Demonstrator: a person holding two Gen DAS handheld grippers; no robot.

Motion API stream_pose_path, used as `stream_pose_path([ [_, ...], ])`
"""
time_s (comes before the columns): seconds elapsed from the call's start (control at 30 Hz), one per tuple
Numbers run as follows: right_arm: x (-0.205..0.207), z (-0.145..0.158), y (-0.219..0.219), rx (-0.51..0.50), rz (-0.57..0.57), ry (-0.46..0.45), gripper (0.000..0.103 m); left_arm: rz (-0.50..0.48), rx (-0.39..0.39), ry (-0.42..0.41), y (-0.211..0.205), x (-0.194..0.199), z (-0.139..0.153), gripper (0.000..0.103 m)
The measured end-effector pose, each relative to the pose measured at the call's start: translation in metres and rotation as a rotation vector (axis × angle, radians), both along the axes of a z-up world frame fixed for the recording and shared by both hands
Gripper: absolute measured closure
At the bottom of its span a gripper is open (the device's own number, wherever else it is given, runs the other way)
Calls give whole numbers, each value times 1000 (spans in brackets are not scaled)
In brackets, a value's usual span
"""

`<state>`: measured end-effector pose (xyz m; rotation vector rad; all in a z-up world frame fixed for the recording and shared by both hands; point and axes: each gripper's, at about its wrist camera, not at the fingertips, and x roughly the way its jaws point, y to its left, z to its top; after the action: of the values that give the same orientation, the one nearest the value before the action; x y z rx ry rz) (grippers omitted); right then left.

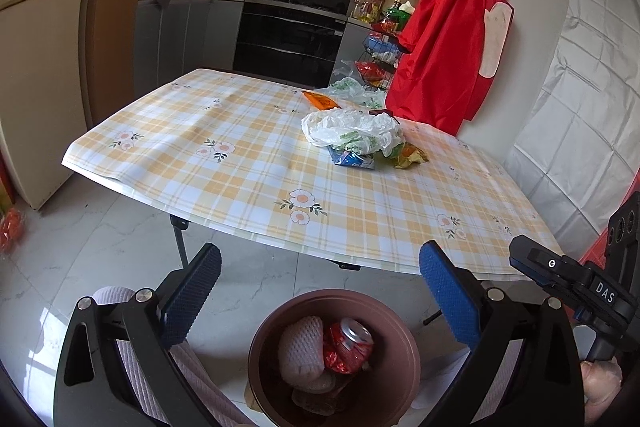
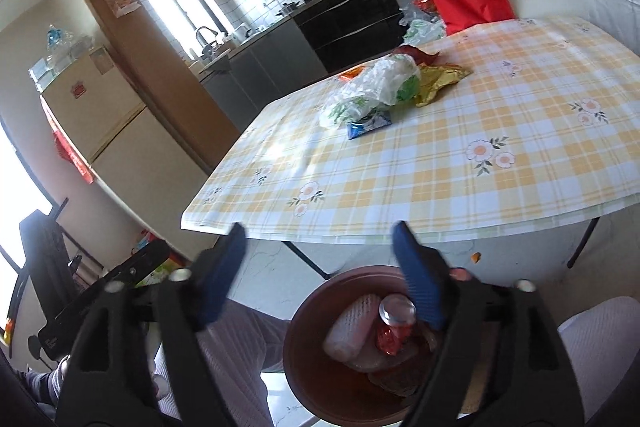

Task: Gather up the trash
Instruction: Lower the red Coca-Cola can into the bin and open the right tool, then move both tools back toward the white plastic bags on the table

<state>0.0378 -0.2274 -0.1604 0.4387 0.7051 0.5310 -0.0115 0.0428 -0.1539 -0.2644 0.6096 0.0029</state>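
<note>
Trash: loose pile at centre-right of the left wrist frame, on the checked counter [image 1: 240, 163], well apart from both tools. Pile comprises a crumpled white bag [image 1: 352, 131], a blue wrapper [image 1: 352, 159] partly under its near edge, a yellow wrapper [image 1: 412, 157] touching its right side, and an orange packet [image 1: 320, 101] just beyond. A dark red item behind the bag is too hidden to identify.

Bin [image 1: 404, 343] on the floor at bottom centre, below the counter edge. Already holds a red can [image 1: 352, 341] and a white foam net [image 1: 302, 351] side by side.

Left tool [image 1: 320, 297]: spread wide, nothing between the pads, above the bin. Right tool [image 2: 320, 269]: likewise wide and empty, above the bin in the right wrist frame.

Handling judgement:
- Bag: very light, limp, slippery film. Will collapse and slide; pinch a raised fold at the top, bunching several layers, not a flat edge.
- Wrappers: light, thin, crinkly, lying flat. Hard to get a pad under; take the yellow one at its upturned crease.
- Blue wrapper probably easier after the bag is lifted off.
- Nothing fragile; firm closure is acceptable. Risk is slipping or dragging neighbours.
</note>
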Motion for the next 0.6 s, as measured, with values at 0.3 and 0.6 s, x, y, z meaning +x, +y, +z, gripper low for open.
stream_pose_path([
  [0.3,3,-6,-5,-35,-51,27,9,1,1,5,1,0,-2,6],
  [0.6,6,-14,-4,-84,-72,44,6,-5,4,36,2,4,-13,6],
])
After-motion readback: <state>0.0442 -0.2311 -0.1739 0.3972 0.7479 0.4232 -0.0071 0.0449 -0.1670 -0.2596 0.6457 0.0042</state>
